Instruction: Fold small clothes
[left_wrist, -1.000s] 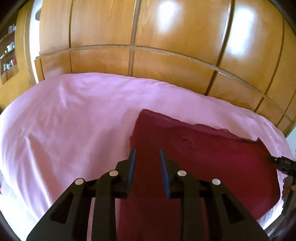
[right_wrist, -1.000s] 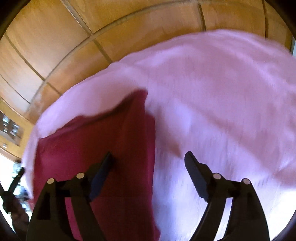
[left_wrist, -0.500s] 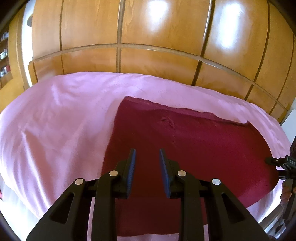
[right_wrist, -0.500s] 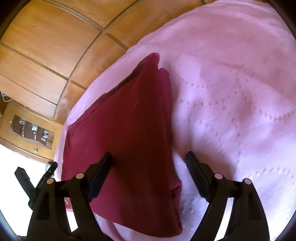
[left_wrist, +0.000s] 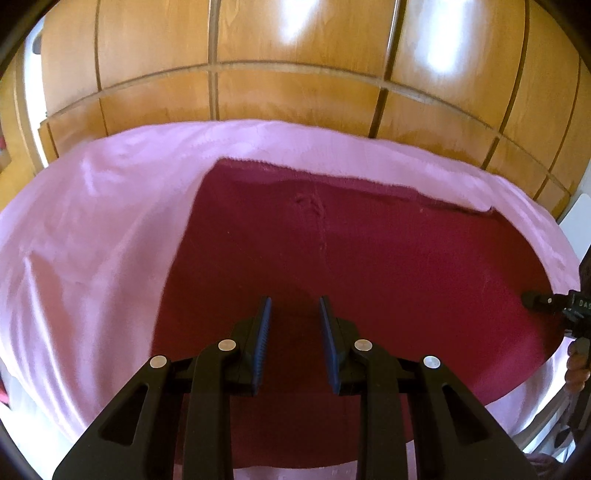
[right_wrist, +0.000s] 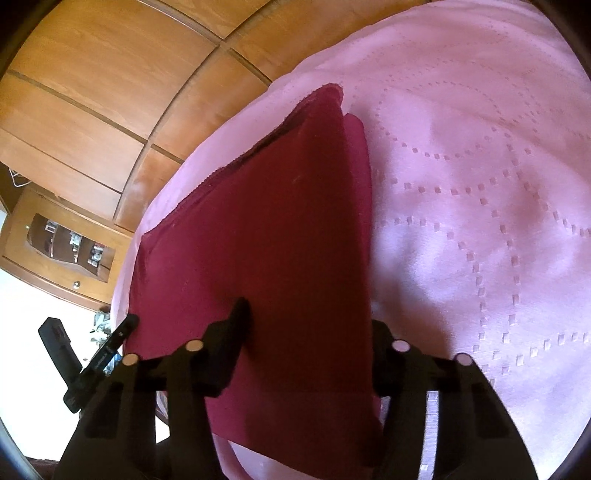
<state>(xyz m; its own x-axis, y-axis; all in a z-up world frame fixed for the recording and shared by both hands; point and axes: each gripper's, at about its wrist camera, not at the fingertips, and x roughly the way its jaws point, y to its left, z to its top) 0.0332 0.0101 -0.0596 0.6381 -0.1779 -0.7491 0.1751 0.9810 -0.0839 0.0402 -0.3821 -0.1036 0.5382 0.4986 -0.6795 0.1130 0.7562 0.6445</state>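
left tongs (left_wrist: 294, 314): parted, nothing held, poised over maroon cloth (left_wrist: 369, 280) | right tongs (right_wrist: 306, 332): spread astride cloth's edge, right finger partly hidden, grip unclear | cloth spread on pink bedspread (left_wrist: 92, 229) ahead

Dark red cloth (left_wrist: 369, 266), folded, flat on bedspread (left_wrist: 92, 229)

Glossy wooden wardrobe panels (left_wrist: 295, 48) behind pink bedspread (left_wrist: 92, 229); glazed wooden cabinet (right_wrist: 66, 247)

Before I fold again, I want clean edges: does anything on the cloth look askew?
Yes. The dark red folded cloth has layers misaligned along its far edge, and a small puckered wrinkle near that edge.
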